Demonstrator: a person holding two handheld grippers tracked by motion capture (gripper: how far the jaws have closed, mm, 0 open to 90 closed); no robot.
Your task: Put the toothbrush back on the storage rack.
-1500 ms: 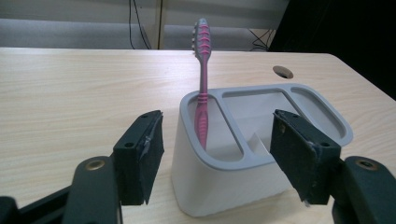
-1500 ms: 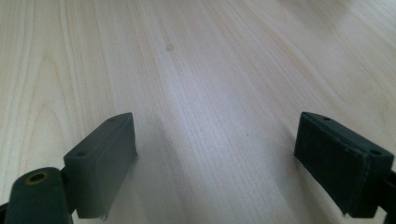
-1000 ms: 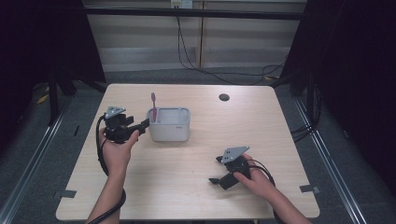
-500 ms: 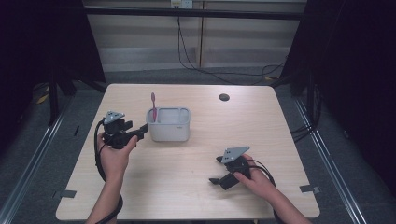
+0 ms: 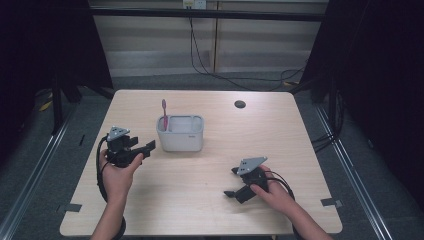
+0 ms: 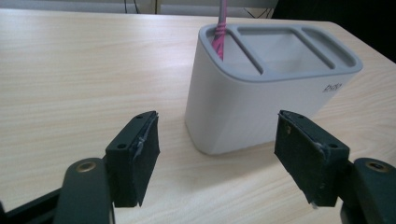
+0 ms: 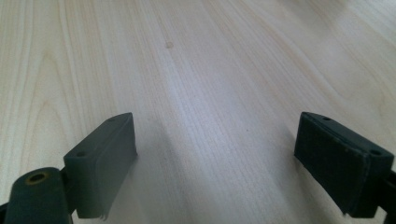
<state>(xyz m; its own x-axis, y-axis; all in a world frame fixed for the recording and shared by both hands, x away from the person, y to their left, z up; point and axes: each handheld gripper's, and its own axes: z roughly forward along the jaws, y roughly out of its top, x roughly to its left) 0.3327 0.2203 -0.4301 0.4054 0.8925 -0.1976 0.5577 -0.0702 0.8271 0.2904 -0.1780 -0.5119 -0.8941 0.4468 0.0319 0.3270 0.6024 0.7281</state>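
Note:
A white holder [image 5: 181, 133] with three compartments stands on the wooden table [image 5: 280, 135], left of centre. A pink toothbrush [image 5: 164, 114] stands upright in its left end compartment [image 6: 219, 37]. My left gripper [image 5: 148, 146] is open just left of the holder, jaws pointing at it. In the left gripper view the holder [image 6: 252, 107] sits a short way beyond the spread fingers [image 6: 135, 154], nothing between them. My right gripper [image 5: 231, 184] is open low over bare table at the front right; its pads [image 7: 105, 158] frame plain wood.
A small dark round spot [image 5: 240, 104] lies on the table near the far right. Cables [image 5: 200, 55] run along the floor behind the table. Dark curtains flank both sides. Bare wood [image 5: 200, 200] spans between the two hands.
My left gripper has come down and toward the person a little, still facing the holder. The right gripper has barely moved.

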